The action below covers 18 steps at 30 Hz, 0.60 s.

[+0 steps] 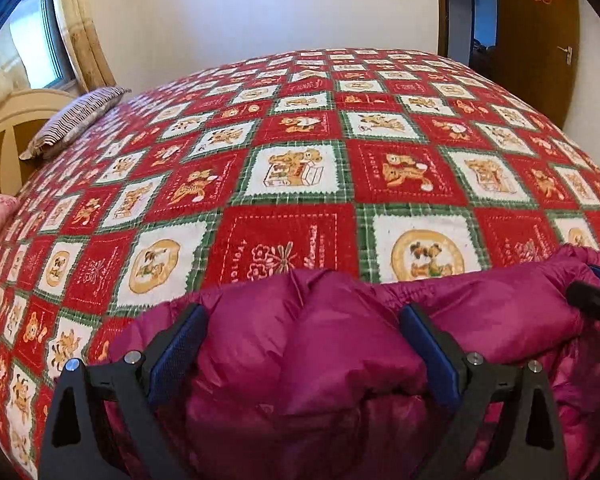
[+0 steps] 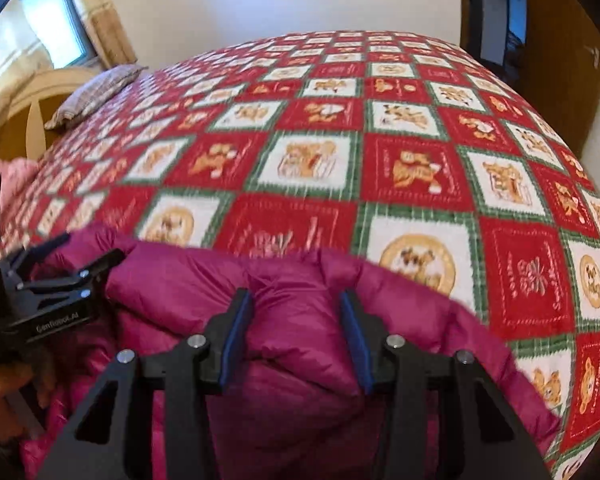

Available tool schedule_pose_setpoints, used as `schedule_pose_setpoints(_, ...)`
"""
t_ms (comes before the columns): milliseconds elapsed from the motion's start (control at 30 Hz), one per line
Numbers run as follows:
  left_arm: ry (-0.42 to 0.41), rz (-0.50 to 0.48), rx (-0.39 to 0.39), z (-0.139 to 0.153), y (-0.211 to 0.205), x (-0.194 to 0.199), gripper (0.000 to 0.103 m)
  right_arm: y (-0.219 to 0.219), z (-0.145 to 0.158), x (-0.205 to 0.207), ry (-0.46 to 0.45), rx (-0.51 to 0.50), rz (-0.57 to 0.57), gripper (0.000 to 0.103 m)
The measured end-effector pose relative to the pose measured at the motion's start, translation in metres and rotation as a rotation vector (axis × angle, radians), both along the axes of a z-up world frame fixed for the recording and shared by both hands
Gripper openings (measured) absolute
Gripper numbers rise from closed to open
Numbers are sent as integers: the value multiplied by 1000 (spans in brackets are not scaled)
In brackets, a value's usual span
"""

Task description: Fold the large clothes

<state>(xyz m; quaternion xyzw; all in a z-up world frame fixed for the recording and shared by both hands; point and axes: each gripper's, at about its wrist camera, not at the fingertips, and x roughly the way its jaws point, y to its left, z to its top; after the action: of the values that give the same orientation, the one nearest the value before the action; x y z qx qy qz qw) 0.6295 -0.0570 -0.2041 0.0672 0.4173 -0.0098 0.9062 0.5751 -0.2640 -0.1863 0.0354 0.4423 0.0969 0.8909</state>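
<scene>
Black tongs with blue pads, silver screws

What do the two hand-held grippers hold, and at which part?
Both hold the jacket at its upper edge: left hand-held gripper, right hand-held gripper.

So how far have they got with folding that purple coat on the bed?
Early on, by the look of it. Done: the jacket is at the near edge of the bed. In hand: the left tongs and right tongs each straddle a puffy bunch of it, side by side; neither looks fully closed. Left: no neat fold shows yet, so spreading and folding remain.
</scene>
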Motion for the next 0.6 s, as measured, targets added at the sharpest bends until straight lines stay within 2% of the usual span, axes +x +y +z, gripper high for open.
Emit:
schedule_pose_setpoints(133,0,10,26,-9,-3,1,98,2,-5,0,-16,-25,-8,49)
schedule_pose_setpoints(600,16,18,5,-16,1,4,100,14,-16,0,-40,-105,-8,50)
